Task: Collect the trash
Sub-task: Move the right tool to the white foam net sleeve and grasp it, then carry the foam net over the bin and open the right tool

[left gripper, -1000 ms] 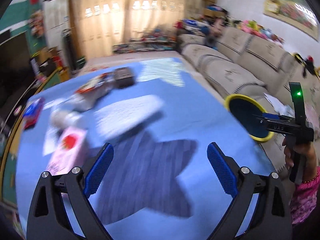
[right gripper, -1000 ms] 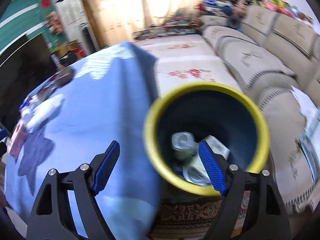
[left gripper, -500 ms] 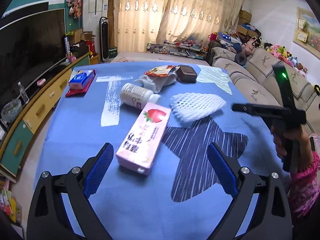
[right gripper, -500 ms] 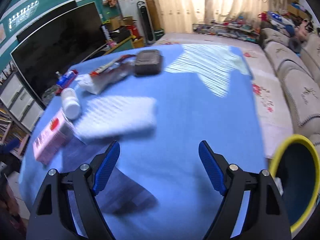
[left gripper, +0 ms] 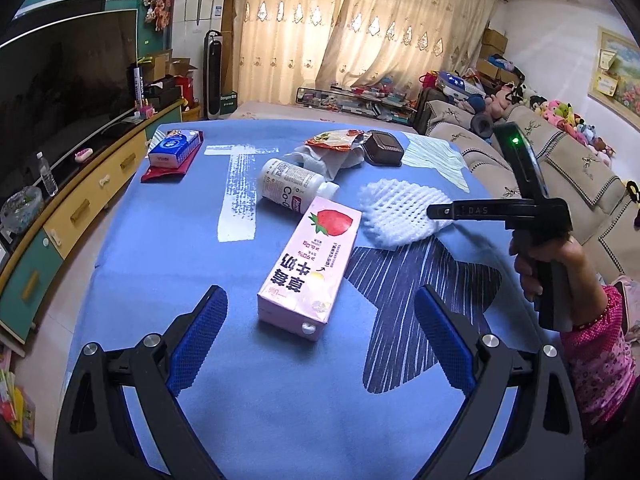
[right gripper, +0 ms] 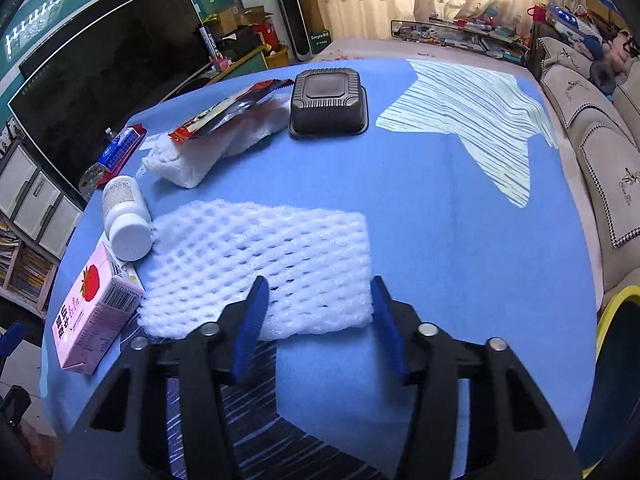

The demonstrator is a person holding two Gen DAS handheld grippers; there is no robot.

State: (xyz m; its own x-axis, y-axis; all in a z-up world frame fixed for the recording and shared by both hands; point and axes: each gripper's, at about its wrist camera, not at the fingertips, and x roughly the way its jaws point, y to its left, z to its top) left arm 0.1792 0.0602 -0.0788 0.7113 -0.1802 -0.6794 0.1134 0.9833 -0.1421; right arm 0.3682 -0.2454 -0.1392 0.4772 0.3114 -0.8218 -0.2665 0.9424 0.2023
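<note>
A pink strawberry milk carton (left gripper: 310, 264) (right gripper: 90, 308) lies on the blue tablecloth just ahead of my open, empty left gripper (left gripper: 320, 332). A white foam fruit net (right gripper: 260, 264) (left gripper: 394, 214) lies to its right. My right gripper (right gripper: 316, 320) is open, its fingertips straddling the net's near edge. Farther back lie a white bottle (left gripper: 292, 186) (right gripper: 124, 216), a red snack wrapper on white tissue (right gripper: 224, 120) (left gripper: 334, 148) and a dark plastic tray (right gripper: 328, 98) (left gripper: 384, 148).
A yellow-rimmed dark bin (right gripper: 618, 360) stands off the table's right edge. A blue tissue pack on a red pouch (left gripper: 174, 152) lies at the far left. A sofa (left gripper: 560, 176) runs along the right, a TV cabinet (left gripper: 60, 220) along the left.
My right gripper swung from over the bin back across the table to the foam net and narrowed. My left gripper turned left to face the carton and steadied.
</note>
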